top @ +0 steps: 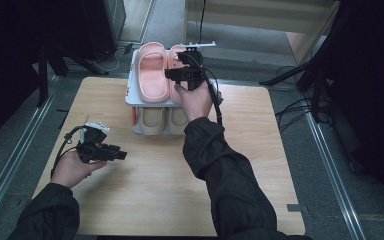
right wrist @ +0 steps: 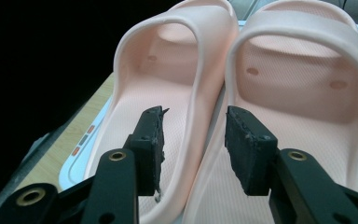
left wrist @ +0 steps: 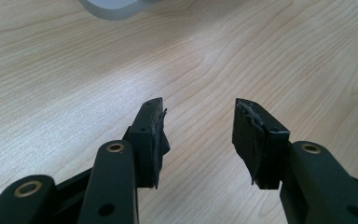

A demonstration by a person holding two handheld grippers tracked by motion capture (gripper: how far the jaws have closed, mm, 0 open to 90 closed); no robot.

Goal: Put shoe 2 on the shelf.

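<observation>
In the high view, a white shoe rack (top: 130,95) stands at the top middle of a light wooden table (top: 145,190). Two pink slippers lie side by side on its top shelf. The left pink slipper (top: 152,77) is smooth and rounded, and the right pink slipper (top: 174,59) is partly hidden by the right gripper (top: 186,64) just above it. Two beige slippers (top: 152,120) sit on the lower shelf. The left gripper (top: 121,155) is at the lower left of the frame, low over bare wood, well apart from the rack. The middle and bottom of the table have lots of open room.

In the left gripper view, the left gripper (left wrist: 198,116) points at pale wood with wavy grain lines. Its black jaws stand wide apart and hold nothing. A rounded white corner of the rack (left wrist: 112,7) peeks in at the top left.

In the right gripper view, the right gripper (right wrist: 194,122) has its jaws spread, one on each side of the soft edges where the two slippers meet. The slippers touch each other. Their insides have tiny bumps, and their straps are thick and curved. The jaws grasp nothing.
</observation>
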